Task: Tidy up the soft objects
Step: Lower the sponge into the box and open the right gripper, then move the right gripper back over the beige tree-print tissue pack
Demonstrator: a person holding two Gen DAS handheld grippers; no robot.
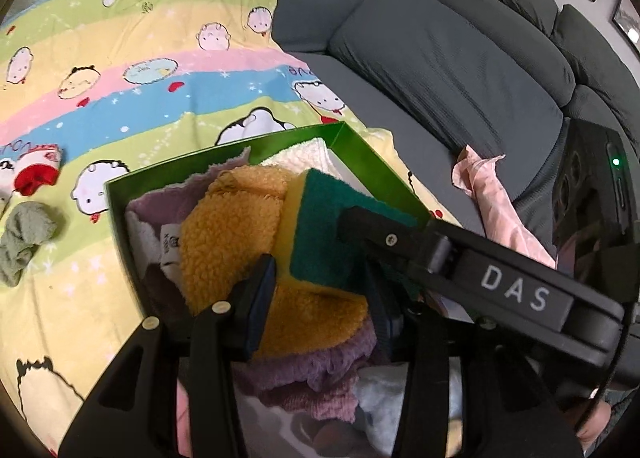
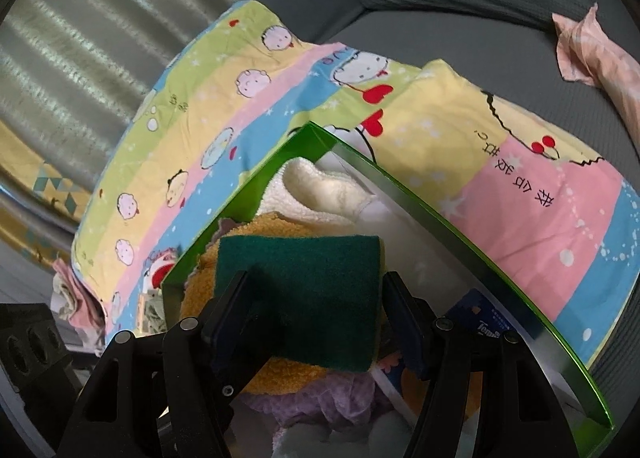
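**Sponge over the green box, both grippers at the box**

Nearest the right wrist camera, the right gripper (image 2: 316,310) has its fingers on either side of the green-topped sponge (image 2: 298,294). The left pad lies against the sponge's edge; on the right a sliver of gap shows, so I cannot tell whether the gripper is really pinching the sponge. In the left wrist view, the left gripper (image 1: 320,298) stands spread over the yellow fleece cloth (image 1: 228,234), with nothing pinched between its pads.

The sponge sits on top of the fleece cloth inside the green box (image 1: 360,154), with a purple cloth (image 1: 304,374) under them at the box's near end and a white towel (image 2: 316,186) at its far corner. The box rests on a cartoon-print quilt (image 1: 160,58) spread over a grey sofa (image 1: 440,58).

Beyond the box, on the quilt towards its left edge, lie a crumpled green cloth (image 1: 24,242) and a red-and-white sock (image 1: 38,170). A pink cloth (image 1: 496,202) lies on the sofa seat to the right of the quilt.
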